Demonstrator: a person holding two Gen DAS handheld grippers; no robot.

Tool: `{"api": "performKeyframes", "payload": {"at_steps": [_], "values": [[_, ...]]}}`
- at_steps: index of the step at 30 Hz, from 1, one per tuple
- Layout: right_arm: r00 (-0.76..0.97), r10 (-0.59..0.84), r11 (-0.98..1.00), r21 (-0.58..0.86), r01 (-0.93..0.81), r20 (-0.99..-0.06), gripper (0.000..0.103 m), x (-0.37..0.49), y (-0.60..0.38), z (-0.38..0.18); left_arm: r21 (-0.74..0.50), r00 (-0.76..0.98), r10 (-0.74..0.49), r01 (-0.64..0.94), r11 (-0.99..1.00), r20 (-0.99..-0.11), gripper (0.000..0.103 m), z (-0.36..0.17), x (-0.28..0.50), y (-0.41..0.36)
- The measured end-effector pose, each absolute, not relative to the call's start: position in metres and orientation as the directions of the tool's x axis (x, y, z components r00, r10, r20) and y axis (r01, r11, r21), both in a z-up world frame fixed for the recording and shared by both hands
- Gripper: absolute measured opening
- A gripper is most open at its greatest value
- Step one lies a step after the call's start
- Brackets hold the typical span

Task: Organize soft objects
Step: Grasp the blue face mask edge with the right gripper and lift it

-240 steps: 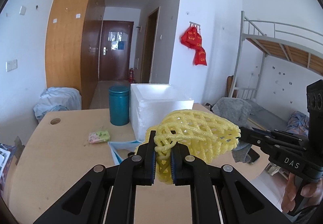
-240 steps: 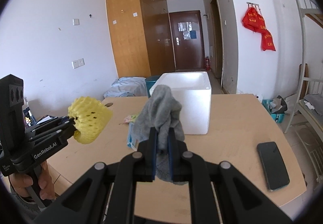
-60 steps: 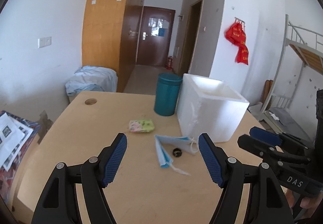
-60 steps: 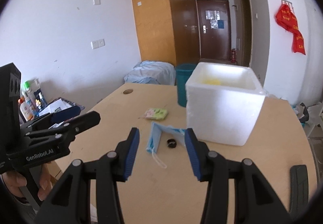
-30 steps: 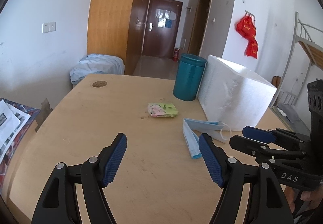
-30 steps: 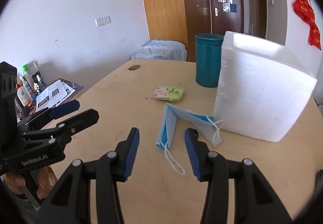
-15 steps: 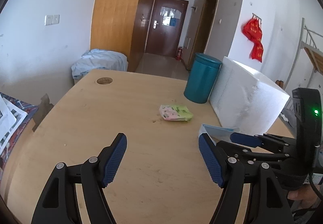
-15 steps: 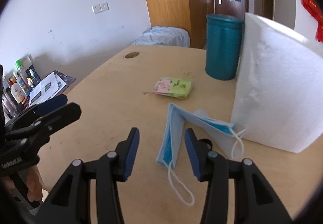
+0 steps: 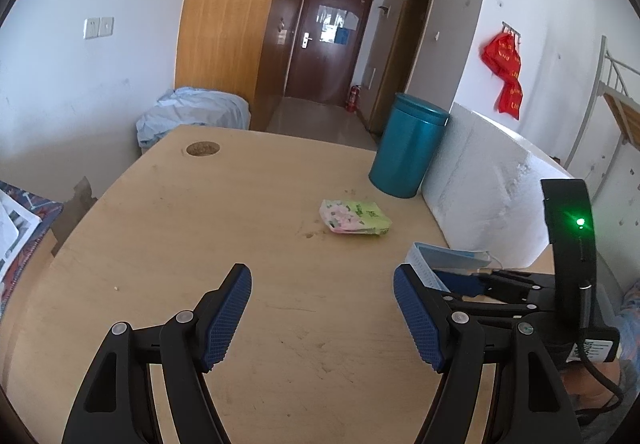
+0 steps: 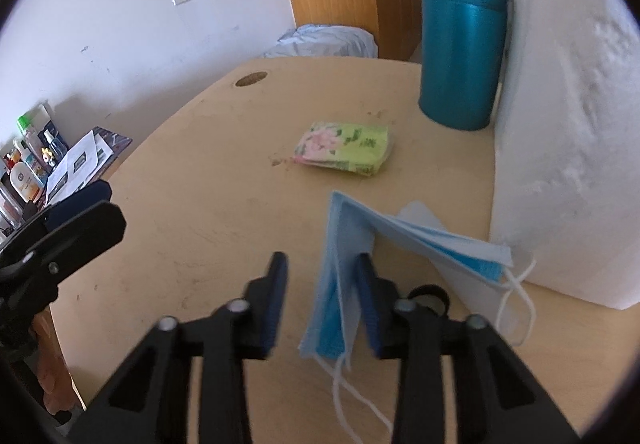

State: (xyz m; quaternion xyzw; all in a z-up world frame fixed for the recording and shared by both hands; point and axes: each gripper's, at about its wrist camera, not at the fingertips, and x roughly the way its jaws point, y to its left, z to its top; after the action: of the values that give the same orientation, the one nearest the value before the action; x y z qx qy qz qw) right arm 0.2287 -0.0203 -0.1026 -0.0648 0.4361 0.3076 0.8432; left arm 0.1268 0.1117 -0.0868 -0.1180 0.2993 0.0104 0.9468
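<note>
A blue face mask [image 10: 400,236] stands folded like a tent on the wooden table [image 10: 208,180], against the white foam box [image 10: 568,144]. My right gripper [image 10: 322,284] is low over it and its jaws are closing. The mask's left flap hangs between the pads, close to the right pad and clear of the left one. In the left wrist view the mask [image 9: 448,258] shows just beyond the right gripper [image 9: 464,278]. My left gripper [image 9: 322,304] is open and empty above bare table; it also shows at the left edge as the left gripper [image 10: 106,204].
A flowered tissue pack [image 9: 354,216] [image 10: 344,146] lies mid-table. A teal canister [image 9: 408,148] [image 10: 460,56] stands against the foam box [image 9: 488,196]. A small black ring [image 10: 430,294] sits under the mask, behind my right finger. Bottles and papers [image 10: 36,164] are off the table's left.
Both grippers have come forward and down toward the table. The right gripper's jaws have narrowed around the mask's left flap. The left gripper's opening is unchanged.
</note>
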Motion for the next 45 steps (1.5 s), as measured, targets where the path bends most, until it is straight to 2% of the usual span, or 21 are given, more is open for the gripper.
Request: {"api": "performKeyframes", "payload": {"at_steps": [5, 8, 19, 26, 27, 30, 32, 34, 38, 45], "values": [[0.423, 0.464, 0.809, 0.177, -0.560, -0.778, 0.014, 0.230, -0.027, -0.102, -0.221, 0.818, -0.060, -0.084, 0.972, -0.573, 0.074, -0.088, 0.129, 0.112], [0.423, 0.463, 0.812, 0.182, -0.554, -0.779, 0.010, 0.229, -0.030, -0.101, -0.226, 0.815, -0.066, -0.081, 0.971, -0.576, 0.074, -0.089, 0.130, 0.111], [0.491, 0.513, 0.809, 0.204, -0.552, -0.704, 0.009, 0.206, -0.058, -0.066, -0.238, 0.810, -0.083, -0.072, 0.969, -0.581, 0.074, -0.091, 0.129, 0.104], [0.481, 0.447, 0.820, 0.131, -0.557, -0.754, 0.010, 0.212, -0.041, -0.079, -0.236, 0.814, -0.088, -0.062, 0.970, -0.574, 0.075, -0.087, 0.126, 0.100], [0.473, 0.437, 0.817, 0.118, -0.564, -0.765, 0.011, 0.211, -0.037, -0.083, -0.238, 0.814, -0.088, -0.064, 0.969, -0.574, 0.075, -0.087, 0.126, 0.101], [0.460, 0.443, 0.803, 0.113, -0.586, -0.770, 0.025, 0.207, -0.032, -0.086, -0.239, 0.812, -0.081, -0.074, 0.968, -0.578, 0.074, -0.089, 0.126, 0.105], [0.470, 0.442, 0.798, 0.096, -0.594, -0.765, 0.052, 0.204, -0.031, -0.085, -0.247, 0.810, -0.086, -0.074, 0.966, -0.580, 0.075, -0.090, 0.127, 0.106], [0.486, 0.435, 0.801, 0.078, -0.594, -0.758, 0.066, 0.204, -0.029, -0.084, -0.248, 0.809, -0.089, -0.072, 0.966, -0.580, 0.074, -0.090, 0.127, 0.106], [0.468, 0.432, 0.796, 0.081, -0.600, -0.771, 0.067, 0.207, -0.025, -0.088, -0.246, 0.811, -0.090, -0.068, 0.967, -0.578, 0.075, -0.090, 0.126, 0.106], [0.461, 0.498, 0.763, 0.119, -0.635, -0.734, 0.068, 0.191, -0.032, -0.077, -0.259, 0.815, -0.080, -0.088, 0.962, -0.574, 0.075, -0.088, 0.122, 0.114]]}}
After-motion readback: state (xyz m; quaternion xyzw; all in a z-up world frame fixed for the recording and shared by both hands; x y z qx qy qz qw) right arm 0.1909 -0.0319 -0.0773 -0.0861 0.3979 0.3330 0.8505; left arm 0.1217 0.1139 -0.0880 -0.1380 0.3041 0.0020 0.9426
